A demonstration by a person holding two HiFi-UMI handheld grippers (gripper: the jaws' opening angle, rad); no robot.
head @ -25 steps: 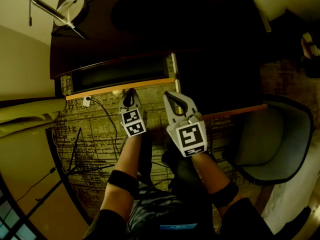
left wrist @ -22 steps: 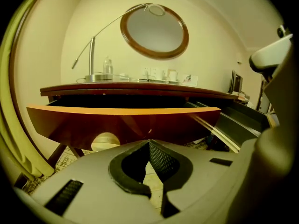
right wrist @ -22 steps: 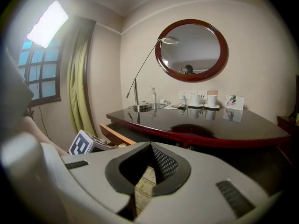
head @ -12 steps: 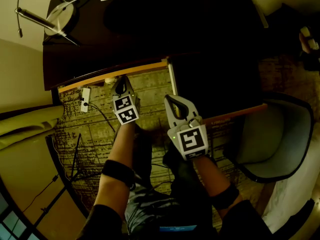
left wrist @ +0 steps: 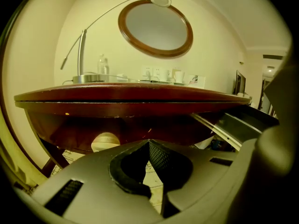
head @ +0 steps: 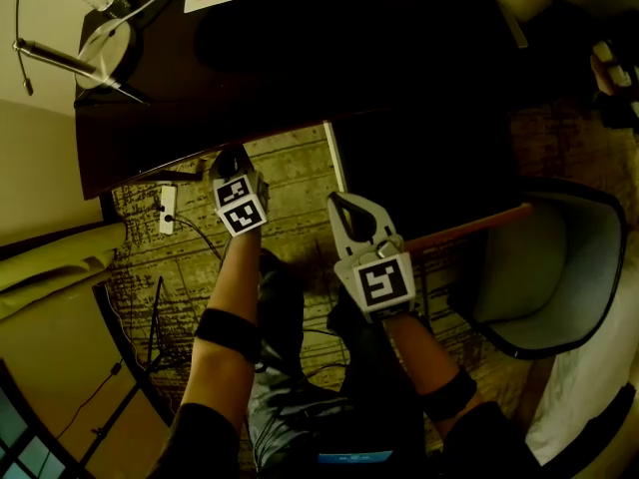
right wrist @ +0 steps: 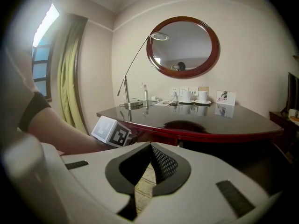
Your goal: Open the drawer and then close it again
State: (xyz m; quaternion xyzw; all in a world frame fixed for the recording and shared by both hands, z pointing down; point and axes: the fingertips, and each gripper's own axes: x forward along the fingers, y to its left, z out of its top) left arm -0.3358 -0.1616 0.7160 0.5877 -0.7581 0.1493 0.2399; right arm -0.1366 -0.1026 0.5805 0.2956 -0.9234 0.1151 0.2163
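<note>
The drawer (left wrist: 140, 127) has slid back in under the desk (head: 300, 68) since a second ago, and the left gripper (head: 232, 156) has followed it to the desk's front edge. The drawer now sits shut beneath the desk top. The right gripper (head: 339, 204) hangs short of the desk. Both pairs of jaws are pressed together, empty. The drawer's pale knob (left wrist: 105, 142) shows under the desk, just beyond the left jaws.

Left hand-held gripper (head: 232, 160) tips hidden under desk (head: 300, 78) edge (head view); lamp (head: 105, 43) arm cropped at top.
</note>
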